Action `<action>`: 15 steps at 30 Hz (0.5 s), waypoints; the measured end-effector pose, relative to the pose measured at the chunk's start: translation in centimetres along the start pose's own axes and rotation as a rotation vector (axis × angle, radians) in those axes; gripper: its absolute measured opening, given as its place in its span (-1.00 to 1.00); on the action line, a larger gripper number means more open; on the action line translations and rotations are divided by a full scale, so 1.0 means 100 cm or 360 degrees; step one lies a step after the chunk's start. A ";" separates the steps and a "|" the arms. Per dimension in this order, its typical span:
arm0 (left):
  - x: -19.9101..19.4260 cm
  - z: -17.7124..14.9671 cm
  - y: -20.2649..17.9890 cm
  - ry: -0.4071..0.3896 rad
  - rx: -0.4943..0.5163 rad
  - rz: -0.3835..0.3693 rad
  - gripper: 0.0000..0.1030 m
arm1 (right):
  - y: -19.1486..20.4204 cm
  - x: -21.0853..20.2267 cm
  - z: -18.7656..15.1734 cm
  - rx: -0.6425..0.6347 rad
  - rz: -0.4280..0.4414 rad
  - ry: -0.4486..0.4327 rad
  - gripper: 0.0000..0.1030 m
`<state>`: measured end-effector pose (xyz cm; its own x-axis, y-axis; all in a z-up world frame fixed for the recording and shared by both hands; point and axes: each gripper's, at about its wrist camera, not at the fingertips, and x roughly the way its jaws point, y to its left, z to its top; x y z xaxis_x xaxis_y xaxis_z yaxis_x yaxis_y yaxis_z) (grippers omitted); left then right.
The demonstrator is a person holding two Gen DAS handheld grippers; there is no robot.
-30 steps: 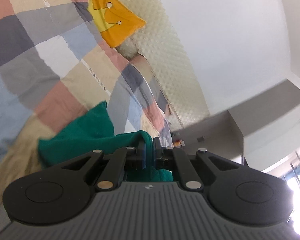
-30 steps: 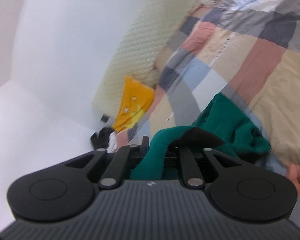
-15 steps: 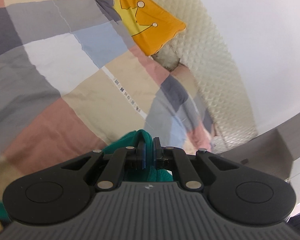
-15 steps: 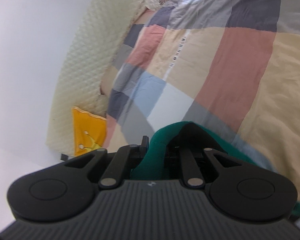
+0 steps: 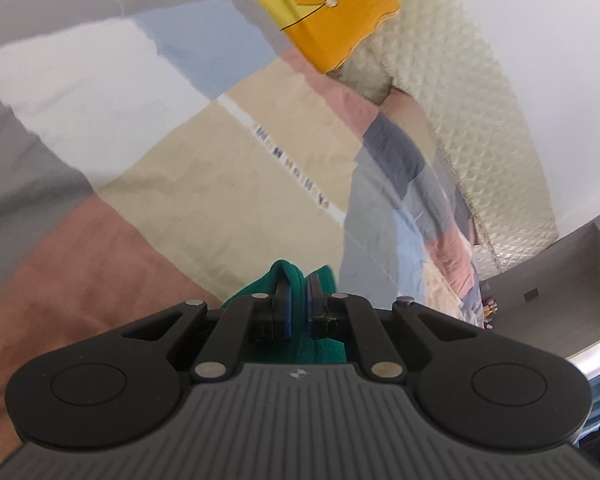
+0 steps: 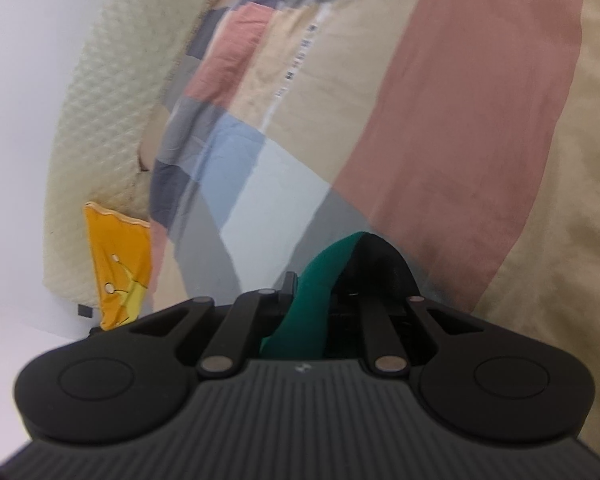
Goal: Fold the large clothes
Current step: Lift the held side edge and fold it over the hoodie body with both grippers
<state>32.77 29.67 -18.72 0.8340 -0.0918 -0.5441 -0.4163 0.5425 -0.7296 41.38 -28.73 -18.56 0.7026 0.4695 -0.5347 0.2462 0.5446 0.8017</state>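
A dark green garment (image 5: 296, 280) is pinched between the fingers of my left gripper (image 5: 299, 292), which is shut on a fold of it close above the patchwork bedspread (image 5: 180, 184). My right gripper (image 6: 320, 292) is shut on another edge of the same green garment (image 6: 320, 280), which arches up over its fingers. Most of the garment is hidden below both grippers.
The bedspread has pink, beige, grey, blue and white squares (image 6: 460, 120). An orange-yellow cushion (image 5: 324, 20) lies by the cream quilted headboard (image 5: 480, 120); it also shows in the right wrist view (image 6: 120, 264). White wall lies beyond; a grey cabinet (image 5: 560, 272) stands at the right.
Both grippers have tilted down and moved closer over the bedspread, still holding the green garment. Far less of the garment shows in front of the fingers now.
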 end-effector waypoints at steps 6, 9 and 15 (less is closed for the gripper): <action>0.001 0.001 0.004 0.0034 -0.0019 -0.0024 -0.79 | 0.002 -0.004 -0.001 -0.0023 -0.0001 0.0003 -0.69; -0.009 0.001 0.002 0.0064 -0.0036 -0.0063 -0.58 | 0.010 -0.013 -0.004 -0.0080 0.0013 -0.0012 -0.64; -0.051 0.000 -0.011 -0.0005 0.0022 -0.0238 0.28 | 0.028 -0.043 -0.012 -0.0197 0.0193 -0.0045 0.39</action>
<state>29.02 29.57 -15.14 0.8874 -0.1699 -0.4286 -0.2824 0.5345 -0.7966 38.19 -28.36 -14.28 0.7409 0.5183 -0.4272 0.0758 0.5674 0.8199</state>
